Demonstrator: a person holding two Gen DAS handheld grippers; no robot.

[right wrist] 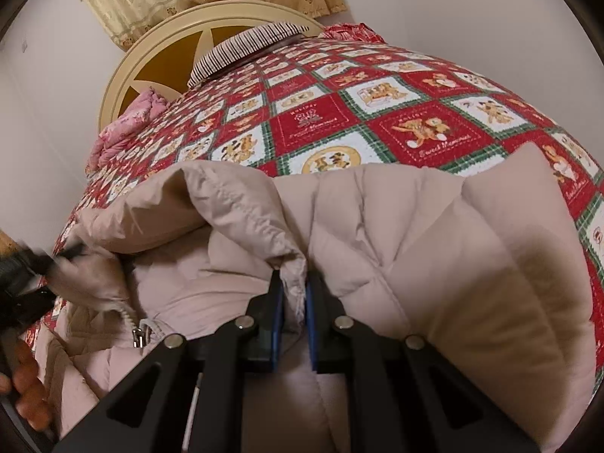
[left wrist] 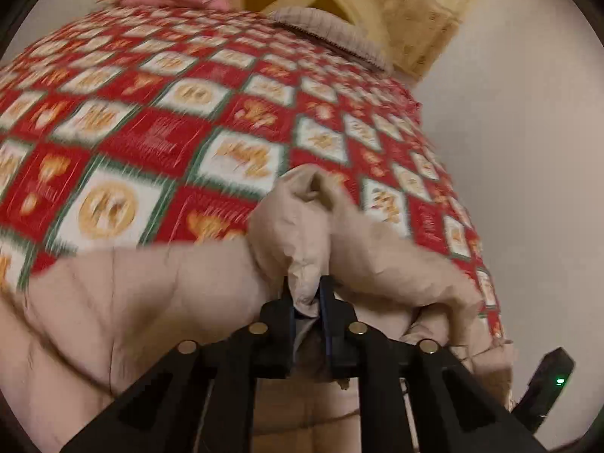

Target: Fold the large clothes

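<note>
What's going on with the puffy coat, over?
Left gripper and right gripper both clamped on beige coat. Coat bunched on red quilt. Nothing blocking.

Patchwork-covered bed (right wrist: 396, 113) carries jacket (right wrist: 434, 234), striped pillow (right wrist: 245, 49).

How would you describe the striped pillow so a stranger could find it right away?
Start at the round cream headboard at the far end of the bed. The pillow lies against it, on the red checked bedspread. Its thin dark and white stripes set it apart from the crumpled pink bedding beside it.
</note>
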